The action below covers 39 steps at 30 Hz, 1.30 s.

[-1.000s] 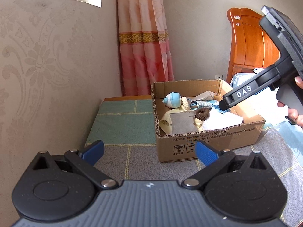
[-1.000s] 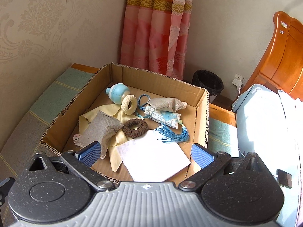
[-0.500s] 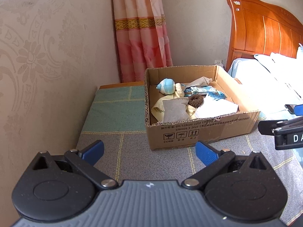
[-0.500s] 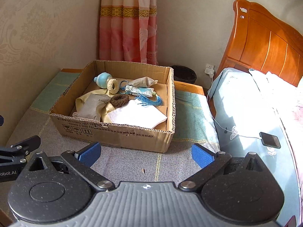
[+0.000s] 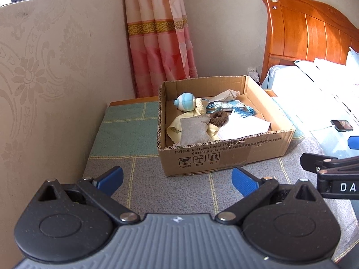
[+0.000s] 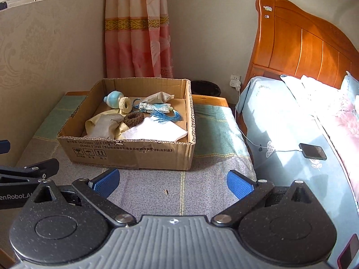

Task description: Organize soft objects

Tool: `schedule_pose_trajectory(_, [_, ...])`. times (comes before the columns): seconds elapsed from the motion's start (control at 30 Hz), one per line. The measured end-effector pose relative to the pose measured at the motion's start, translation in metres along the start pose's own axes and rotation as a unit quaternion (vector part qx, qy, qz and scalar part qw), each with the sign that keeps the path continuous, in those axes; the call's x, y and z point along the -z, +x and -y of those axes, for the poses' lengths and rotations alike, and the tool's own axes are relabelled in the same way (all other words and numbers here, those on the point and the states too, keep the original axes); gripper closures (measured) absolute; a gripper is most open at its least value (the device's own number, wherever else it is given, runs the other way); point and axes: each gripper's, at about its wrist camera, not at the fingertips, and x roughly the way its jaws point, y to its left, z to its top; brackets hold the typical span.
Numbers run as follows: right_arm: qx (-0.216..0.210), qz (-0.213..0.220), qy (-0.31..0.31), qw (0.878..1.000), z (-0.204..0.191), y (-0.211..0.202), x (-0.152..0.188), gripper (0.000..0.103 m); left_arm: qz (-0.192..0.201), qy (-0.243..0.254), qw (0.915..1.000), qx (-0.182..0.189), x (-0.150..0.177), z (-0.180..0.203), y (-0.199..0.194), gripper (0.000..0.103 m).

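Only in the right wrist view: black waste bin (image 6: 205, 87) behind the open brown cardboard box (image 6: 125, 152), and dark phone (image 6: 313, 150) on the bed, right of the right hand-held gripper (image 6: 172, 180). Only in the left wrist view: the box's right outer wall. Right hand-held gripper (image 5: 332, 168) cut off at that view's right edge; left hand-held gripper (image 5: 177, 180) likewise at the other view's left edge. Both spread apart, empty, short of the box. Inside, straight ahead: grey fabric pouch (image 5: 194, 131), brown knitted ring (image 5: 219, 117), white folded cloth (image 6: 157, 131), blue tasselled sachet (image 6: 157, 108) lying left-to-right, tassel rightward.
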Motion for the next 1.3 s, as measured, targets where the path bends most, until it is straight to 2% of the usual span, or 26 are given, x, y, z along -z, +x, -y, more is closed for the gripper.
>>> schedule_pose_trajectory(1.3, [-0.003, -0.008, 0.007, 1.0, 0.0033, 0.0037, 0.0042, 0.0, -0.005, -0.005, 1.0, -0.002, -0.0011, 0.003, -0.0014, 0.001])
